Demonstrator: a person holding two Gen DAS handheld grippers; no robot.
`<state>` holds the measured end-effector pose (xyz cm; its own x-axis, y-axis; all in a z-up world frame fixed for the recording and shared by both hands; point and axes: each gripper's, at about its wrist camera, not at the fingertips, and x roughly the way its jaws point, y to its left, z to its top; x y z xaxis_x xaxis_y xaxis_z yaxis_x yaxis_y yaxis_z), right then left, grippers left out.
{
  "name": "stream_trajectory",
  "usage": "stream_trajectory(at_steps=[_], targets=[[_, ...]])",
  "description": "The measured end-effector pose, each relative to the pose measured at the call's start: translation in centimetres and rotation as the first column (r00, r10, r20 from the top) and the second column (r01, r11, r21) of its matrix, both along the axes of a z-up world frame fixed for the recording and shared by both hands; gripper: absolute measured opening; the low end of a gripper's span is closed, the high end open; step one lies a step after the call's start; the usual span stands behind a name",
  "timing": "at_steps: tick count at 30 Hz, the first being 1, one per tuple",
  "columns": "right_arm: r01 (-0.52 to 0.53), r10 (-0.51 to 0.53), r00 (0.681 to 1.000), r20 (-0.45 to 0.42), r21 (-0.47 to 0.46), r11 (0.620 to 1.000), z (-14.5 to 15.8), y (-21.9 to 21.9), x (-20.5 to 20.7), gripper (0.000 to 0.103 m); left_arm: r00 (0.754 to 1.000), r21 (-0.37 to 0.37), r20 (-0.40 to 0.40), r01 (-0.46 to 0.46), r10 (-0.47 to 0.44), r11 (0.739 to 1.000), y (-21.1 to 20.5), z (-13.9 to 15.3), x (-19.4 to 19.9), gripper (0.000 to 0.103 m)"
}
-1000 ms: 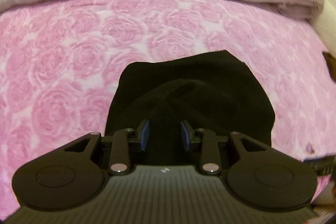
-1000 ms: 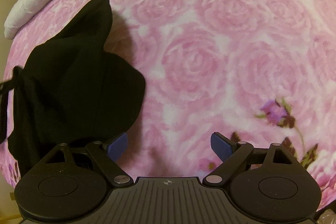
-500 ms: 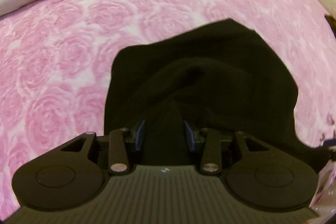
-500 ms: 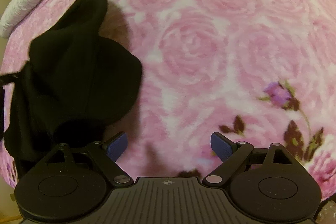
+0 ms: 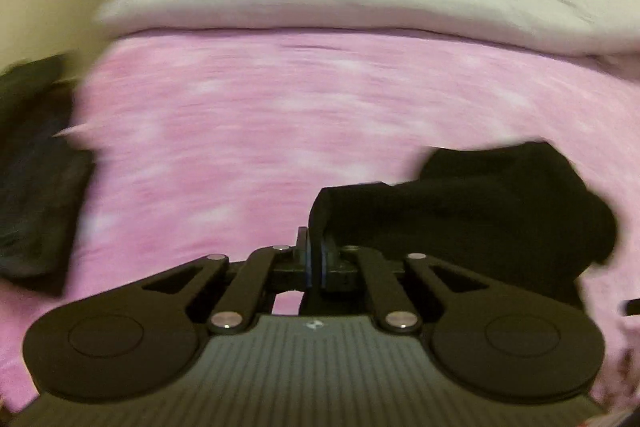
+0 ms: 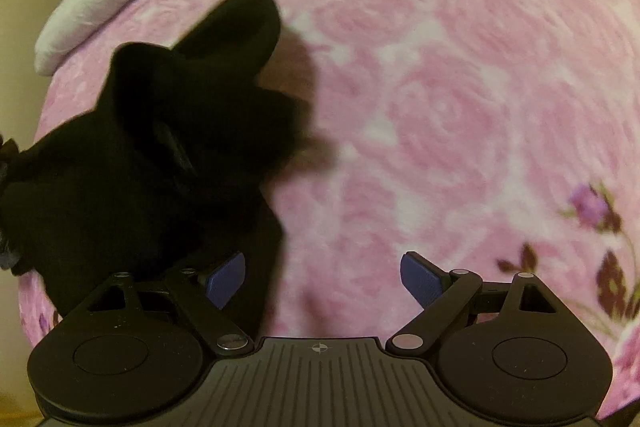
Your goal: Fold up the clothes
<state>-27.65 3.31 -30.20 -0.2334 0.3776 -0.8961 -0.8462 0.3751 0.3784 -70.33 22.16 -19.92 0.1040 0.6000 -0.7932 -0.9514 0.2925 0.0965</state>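
The left gripper [image 5: 314,255] is closing, pinching the black garment [image 5: 472,211], which trails to the lower right. Earlier the garment lay centred between parted jaws. The right gripper [image 6: 323,277] gapes empty.

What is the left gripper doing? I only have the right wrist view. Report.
Observer: The left gripper has its jaws closing on an edge of the black garment, with cloth between them.
Operator: Tell me what else lies on that side.
Observer: A dark pile, blurred but apparently cloth, sits at the left edge of the pink bedspread, apart from the garment.
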Motion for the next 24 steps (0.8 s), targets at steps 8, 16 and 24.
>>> stream_trajectory(at_steps=[8,16,24], targets=[[-0.277,0.253,0.954,0.161,0.149,0.949,2.7,5.2,-5.5,0.089,0.989,-0.165,-0.126,0.056,-0.077,0.985,-2.6,-1.1,-4.1,0.013],[-0.497,0.424,0.856,0.295,0.248,0.832,4.4,12.3,-6.0,0.076,0.997,-0.124,0.076,-0.012,0.021,0.992,-2.0,1.1,-3.9,0.013],[-0.585,0.531,0.803,0.269,0.191,0.788,2.4,18.8,-3.6,0.077,0.969,-0.17,0.21,-0.095,0.13,0.981,2.1,0.5,-4.1,0.03]])
